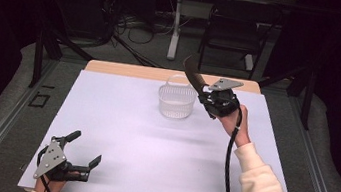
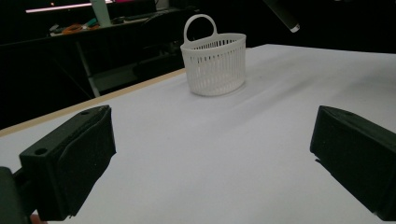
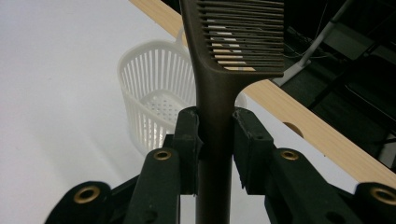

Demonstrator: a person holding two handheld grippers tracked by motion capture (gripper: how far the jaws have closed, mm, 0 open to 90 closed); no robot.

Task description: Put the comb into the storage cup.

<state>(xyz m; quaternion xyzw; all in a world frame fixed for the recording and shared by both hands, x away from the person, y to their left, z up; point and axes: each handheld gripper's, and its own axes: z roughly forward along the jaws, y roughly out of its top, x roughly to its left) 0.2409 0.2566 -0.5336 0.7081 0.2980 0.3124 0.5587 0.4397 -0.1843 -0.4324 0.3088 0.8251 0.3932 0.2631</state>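
Right gripper view: a dark comb (image 3: 219, 70) is seen clamped by its handle between the closed jaws of the right gripper (image 3: 215, 140), its long axis running straight out from them, teeth end farthest, above the white basket (image 3: 154, 93); the left gripper (image 1: 81, 150) is held wide open and empty, well apart.

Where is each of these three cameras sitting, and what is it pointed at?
High view: above the person's side, looking down on the table; both forearms, left gripper, right gripper show.
Left gripper view: rides the left gripper, facing the basket between open jaws.
Right gripper view: rides the right gripper, looking along jaws clamping the comb.
All views share the basket.
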